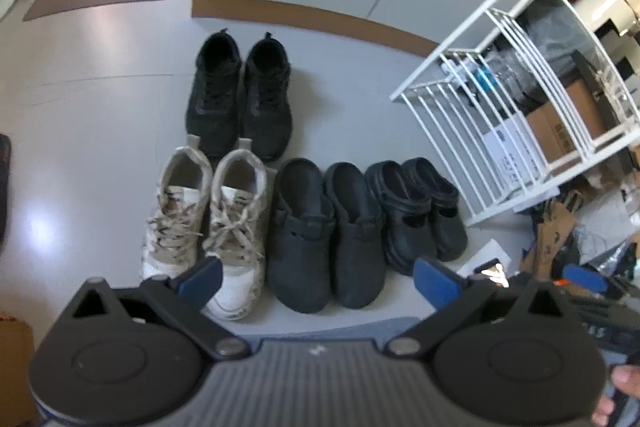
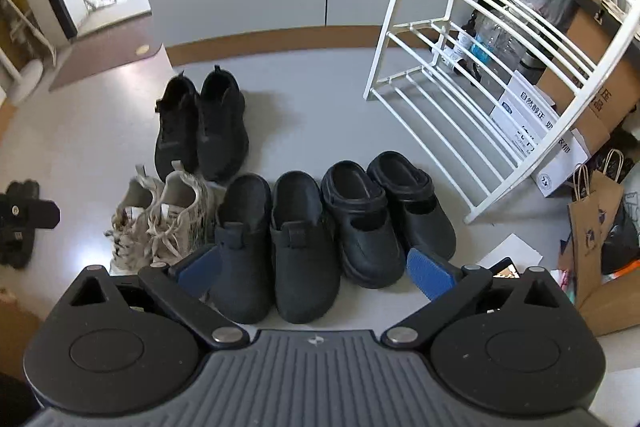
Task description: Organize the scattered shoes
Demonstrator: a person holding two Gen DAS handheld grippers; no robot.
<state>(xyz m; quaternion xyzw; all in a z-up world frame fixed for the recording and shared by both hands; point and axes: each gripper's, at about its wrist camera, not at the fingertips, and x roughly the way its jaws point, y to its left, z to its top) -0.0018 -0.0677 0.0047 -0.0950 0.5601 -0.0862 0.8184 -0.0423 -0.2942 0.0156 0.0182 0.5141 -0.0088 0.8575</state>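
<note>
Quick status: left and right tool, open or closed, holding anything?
Left tool: open, holding nothing.
Right tool: open, holding nothing.

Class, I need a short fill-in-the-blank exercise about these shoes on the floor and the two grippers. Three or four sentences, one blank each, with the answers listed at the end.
1. The number of shoe pairs lined up together on the floor is ____.
2. The black sneakers stand directly behind the ____ lace-up sneakers.
3. The shelves of the white rack hold ____ shoes.
4. Both the left gripper and the right gripper have their fingers ____ and hold nothing.

Answers: four; white; no; open
</note>
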